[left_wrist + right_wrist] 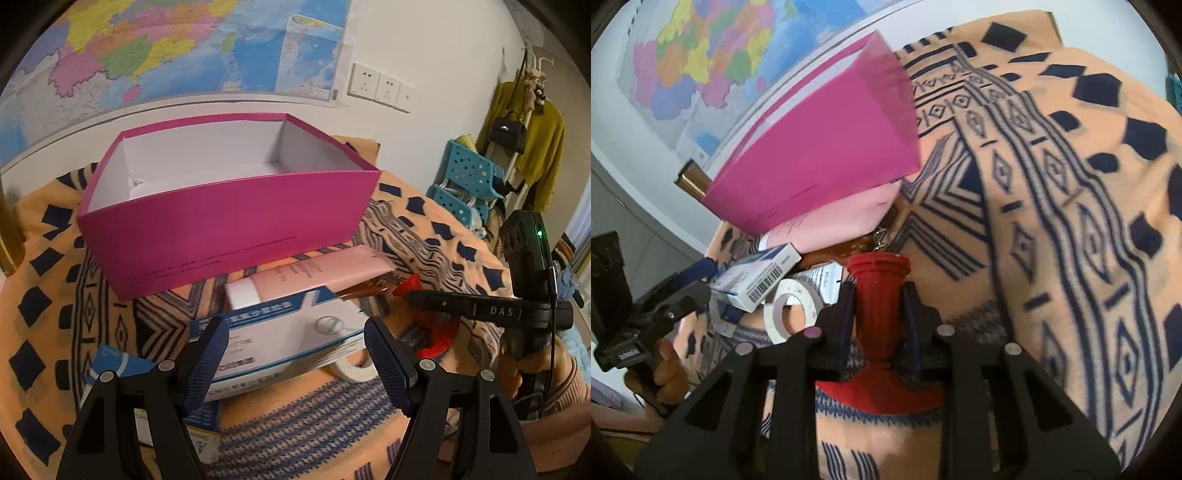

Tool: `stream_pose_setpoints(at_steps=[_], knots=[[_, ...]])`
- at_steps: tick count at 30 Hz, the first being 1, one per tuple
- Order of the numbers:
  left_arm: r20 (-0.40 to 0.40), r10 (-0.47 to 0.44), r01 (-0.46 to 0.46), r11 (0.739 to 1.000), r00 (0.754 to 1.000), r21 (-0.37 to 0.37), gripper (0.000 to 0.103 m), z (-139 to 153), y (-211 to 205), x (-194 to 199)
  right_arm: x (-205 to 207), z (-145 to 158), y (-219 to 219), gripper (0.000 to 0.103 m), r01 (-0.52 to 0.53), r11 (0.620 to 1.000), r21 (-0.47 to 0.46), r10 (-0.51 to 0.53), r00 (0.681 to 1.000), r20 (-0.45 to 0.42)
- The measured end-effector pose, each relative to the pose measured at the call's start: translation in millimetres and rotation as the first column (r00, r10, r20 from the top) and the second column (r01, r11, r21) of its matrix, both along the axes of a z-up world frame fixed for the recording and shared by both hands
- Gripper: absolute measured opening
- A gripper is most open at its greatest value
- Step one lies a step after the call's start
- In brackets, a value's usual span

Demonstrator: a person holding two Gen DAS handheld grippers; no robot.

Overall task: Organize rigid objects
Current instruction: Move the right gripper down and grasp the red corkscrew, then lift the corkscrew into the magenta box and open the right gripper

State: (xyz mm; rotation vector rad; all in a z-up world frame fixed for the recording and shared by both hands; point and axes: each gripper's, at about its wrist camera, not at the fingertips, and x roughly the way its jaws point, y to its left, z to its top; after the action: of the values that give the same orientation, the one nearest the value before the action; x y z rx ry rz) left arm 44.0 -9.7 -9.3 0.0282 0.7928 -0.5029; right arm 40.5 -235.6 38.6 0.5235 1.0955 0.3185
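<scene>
Red plastic piece [881, 295] lies on patterned cloth [1052, 184], near pink box [820, 147]; your right gripper [877, 325] jaws clamp its stem. Your left gripper [295, 354] jaws open, over white carton [280, 332].

Magenta box [229, 218] with white inside; orange cloth [1071, 184] with navy diamonds and stripes; red piece [879, 295]; pink tube [317, 275]; white tape [790, 310]; blue-white carton [280, 332].

Behind my tabletop, a coloured wall map [155, 48] hung on the white wall beside wall sockets [380, 86]; a coat rack [524, 122] stood at right.
</scene>
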Motion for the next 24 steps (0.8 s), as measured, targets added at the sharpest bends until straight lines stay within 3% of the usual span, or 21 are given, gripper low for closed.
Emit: stream_pose_setpoints(at_steps=[7, 19, 24], knots=[[0.004, -0.090, 0.090, 0.995, 0.996, -0.031, 0.077, 7, -22, -3, -3, 30, -8, 0.027, -0.002, 0.999, 0.041, -0.002, 0.995, 0.098], [-0.014, -0.182, 0.181, 0.982, 0.983, -0.056, 0.077, 13, -56, 17, 26, 78, 13, 0.027, -0.130, 0.989, 0.077, 0.105, 0.957, 0.269], [-0.011, -0.182, 0.180, 0.980, 0.983, -0.086, 0.068, 21, -61, 32, 44, 96, 16, 0.027, -0.162, 0.983, 0.090, 0.124, 0.936, 0.330]])
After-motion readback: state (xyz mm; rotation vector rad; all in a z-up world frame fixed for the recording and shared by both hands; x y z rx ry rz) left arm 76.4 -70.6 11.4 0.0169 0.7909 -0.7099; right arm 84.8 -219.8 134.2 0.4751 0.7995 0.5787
